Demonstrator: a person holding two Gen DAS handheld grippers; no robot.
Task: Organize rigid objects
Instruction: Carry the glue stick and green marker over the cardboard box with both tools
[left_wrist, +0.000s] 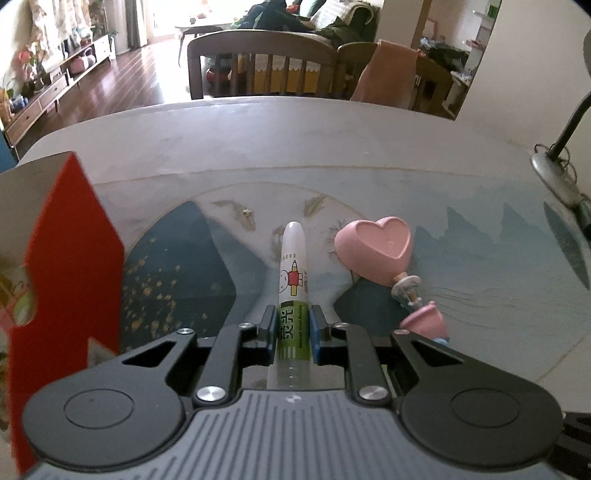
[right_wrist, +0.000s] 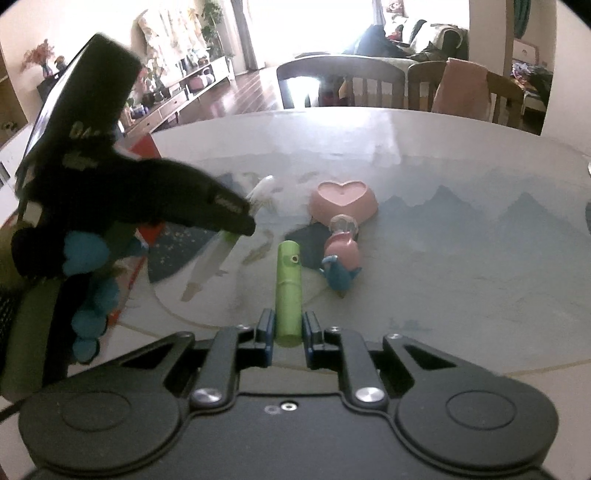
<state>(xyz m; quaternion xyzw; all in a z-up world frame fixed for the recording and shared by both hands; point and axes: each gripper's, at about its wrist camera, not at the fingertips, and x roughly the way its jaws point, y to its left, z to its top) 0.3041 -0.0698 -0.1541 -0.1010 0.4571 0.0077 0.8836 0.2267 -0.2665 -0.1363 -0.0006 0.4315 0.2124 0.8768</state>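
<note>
Rigid objects: a white marker pen (left_wrist: 293, 266) and a green bamboo-shaped pen (right_wrist: 289, 291) are each gripped; a pink heart-shaped dish (left_wrist: 376, 245) and a small pink-and-blue figurine (right_wrist: 341, 254) lie on the tabletop (left_wrist: 258, 147).
Left hand-held gripper (left_wrist: 293, 330): jaws closed on the marker pen, the blue pads pressing its green-labelled lower barrel from both sides; the white capped end with a cartoon rabbit print points away from the camera over the tabletop.
Right hand-held gripper (right_wrist: 289, 334): jaws closed on the lower end of the green bamboo-shaped pen, which points forward and away, its far end just beside the figurine in this view.
Marker pen in the right wrist view: seen at (right_wrist: 258, 195), its tip sticking out past the dark, blurred body of the left hand-held gripper (right_wrist: 236, 236).
Heart-shaped dish: sits open side up on the tabletop, just right of the marker pen's tip in the left wrist view, touching or nearly touching the figurine's clear end.
Figurine: lies tilted, pink body in the middle, blue part nearest the right camera; also seen at (left_wrist: 417, 299).
Red box (left_wrist: 74, 258): stands upright at the left edge of the tabletop, close to the left hand-held gripper.
Lamp base (left_wrist: 554, 177): metal, at the far right of the tabletop.
Chairs (left_wrist: 258, 62): wooden, beyond the tabletop's far edge, one draped with a pink cloth (left_wrist: 388, 70).
</note>
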